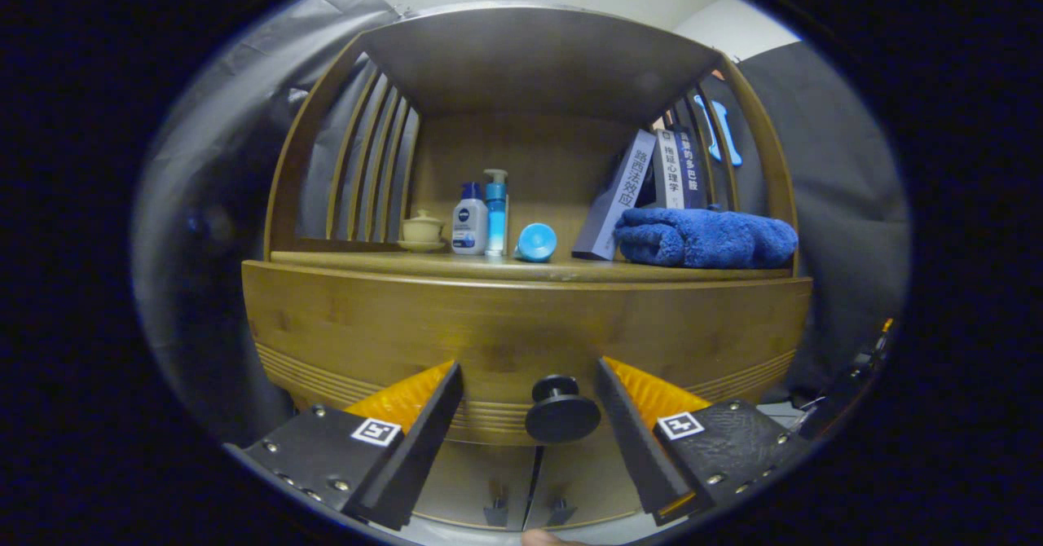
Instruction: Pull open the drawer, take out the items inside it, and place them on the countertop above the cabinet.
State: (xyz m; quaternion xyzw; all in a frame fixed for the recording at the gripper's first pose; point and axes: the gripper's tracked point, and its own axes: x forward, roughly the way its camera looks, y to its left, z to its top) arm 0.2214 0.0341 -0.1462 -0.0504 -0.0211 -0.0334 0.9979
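While drawer (521, 342) contents stay hidden, hand-held gripper (528, 403) seemingly brackets knob (562, 411).

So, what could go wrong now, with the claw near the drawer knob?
1. The claw is open around the black knob, which sits nearer one finger; closing now may give an off-centre hold that slips during the pull.
2. The countertop already holds bottles, a blue towel and leaning books, so placed items could knock something over.

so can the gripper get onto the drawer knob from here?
Probably yes. The gripper is open, with the drawer knob sitting between its fingers, neither touching it. Nothing lies between them and the drawer front.
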